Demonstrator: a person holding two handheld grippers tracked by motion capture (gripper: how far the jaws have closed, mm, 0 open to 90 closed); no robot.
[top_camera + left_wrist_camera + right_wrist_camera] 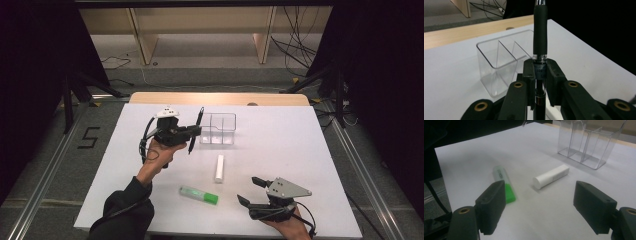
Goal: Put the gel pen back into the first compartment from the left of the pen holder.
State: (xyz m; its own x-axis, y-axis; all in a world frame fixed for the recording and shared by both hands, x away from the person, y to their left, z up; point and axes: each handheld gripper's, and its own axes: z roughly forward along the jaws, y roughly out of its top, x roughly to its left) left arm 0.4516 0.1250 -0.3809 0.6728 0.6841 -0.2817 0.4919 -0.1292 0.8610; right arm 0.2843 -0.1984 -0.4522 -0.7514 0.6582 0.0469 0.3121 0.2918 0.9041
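Observation:
My left gripper (191, 131) is shut on a black pen (196, 130), held upright just left of a clear three-compartment holder (218, 129). In the left gripper view the pen (540, 37) rises from between the pads, with the holder (499, 62) behind it to the left. A white cylinder (219, 168) and a green-capped marker (199, 195) lie on the white table. My right gripper (250, 191) stands open low at the front right, nothing between its jaws. The right gripper view has the marker (504, 182), the cylinder (551, 175) and the holder (586, 143) ahead.
The white table (300, 150) has a wooden strip (220, 98) along its far edge. Black curtains stand at both sides, and cables lie on the floor beyond. The table's right edge (599, 53) drops off close to the pen.

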